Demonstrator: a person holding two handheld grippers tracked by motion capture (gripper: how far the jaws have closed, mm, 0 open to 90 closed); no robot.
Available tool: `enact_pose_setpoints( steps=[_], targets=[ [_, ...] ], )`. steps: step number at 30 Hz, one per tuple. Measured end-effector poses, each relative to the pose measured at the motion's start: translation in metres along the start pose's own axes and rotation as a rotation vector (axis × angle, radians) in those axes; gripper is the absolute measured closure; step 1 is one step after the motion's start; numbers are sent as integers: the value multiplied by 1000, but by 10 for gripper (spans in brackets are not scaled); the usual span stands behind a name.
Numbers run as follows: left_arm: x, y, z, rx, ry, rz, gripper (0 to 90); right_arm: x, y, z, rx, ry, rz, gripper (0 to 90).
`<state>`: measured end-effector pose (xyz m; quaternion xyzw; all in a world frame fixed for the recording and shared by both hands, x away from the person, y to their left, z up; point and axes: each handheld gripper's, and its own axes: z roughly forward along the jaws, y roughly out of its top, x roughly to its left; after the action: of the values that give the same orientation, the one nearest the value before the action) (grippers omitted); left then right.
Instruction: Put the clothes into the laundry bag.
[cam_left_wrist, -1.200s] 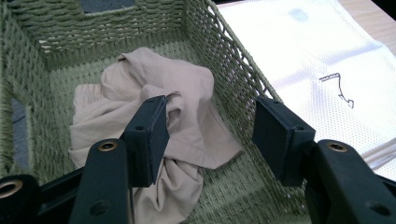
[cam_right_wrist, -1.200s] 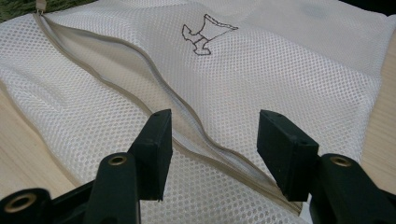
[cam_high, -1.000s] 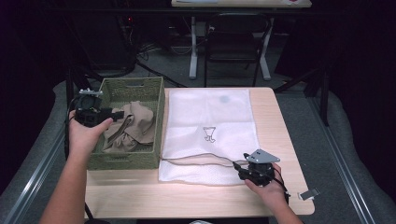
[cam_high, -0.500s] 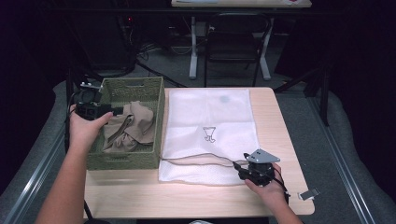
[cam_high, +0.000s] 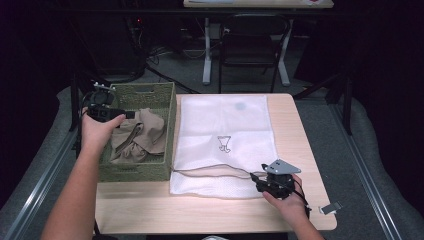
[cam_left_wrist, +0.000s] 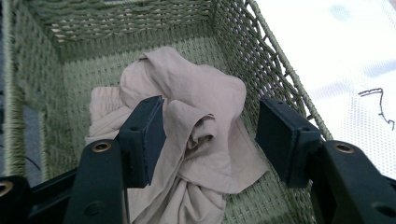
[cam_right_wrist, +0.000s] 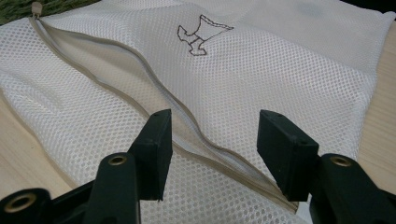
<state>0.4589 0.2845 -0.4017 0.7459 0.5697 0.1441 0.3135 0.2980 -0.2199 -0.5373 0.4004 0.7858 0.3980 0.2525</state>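
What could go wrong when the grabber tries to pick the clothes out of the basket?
The beige garment lies crumpled in the green woven basket, and the left gripper hangs over it with open jaws that have just been opening. It might pinch only a loose fold, so the rest drags or snags on the basket wall. The white mesh laundry bag has its zipper opening nearly flat, so the garment could bunch up at the mouth. The right gripper is open there, not holding it.

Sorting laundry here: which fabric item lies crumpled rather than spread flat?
The beige garment in the green basket; the white mesh bag lies flat on the table.
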Motion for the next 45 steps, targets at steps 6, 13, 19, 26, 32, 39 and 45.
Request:
enact_pose_setpoints(
  steps=[6,13,19,26,32,39,45],
  targets=[
    [1,3,13,24,12,-7,411,-1,0,0,-4,2,3,453],
    [-1,6,29,61,35,1,407,-2,0,-1,-9,0,4,453],
    [-1,7,38,84,47,4,407,-4,0,-2,-13,0,8,453],
    [-1,9,42,95,50,-1,407,-4,1,-3,-22,-5,13,452],
    [-4,11,46,109,57,9,400,-7,0,-3,-25,-17,25,450],
    [-11,17,54,130,66,34,400,-7,0,-3,-26,-22,25,449],
    [-10,20,55,130,48,18,391,-8,0,-3,-26,-25,25,449]
  ],
)
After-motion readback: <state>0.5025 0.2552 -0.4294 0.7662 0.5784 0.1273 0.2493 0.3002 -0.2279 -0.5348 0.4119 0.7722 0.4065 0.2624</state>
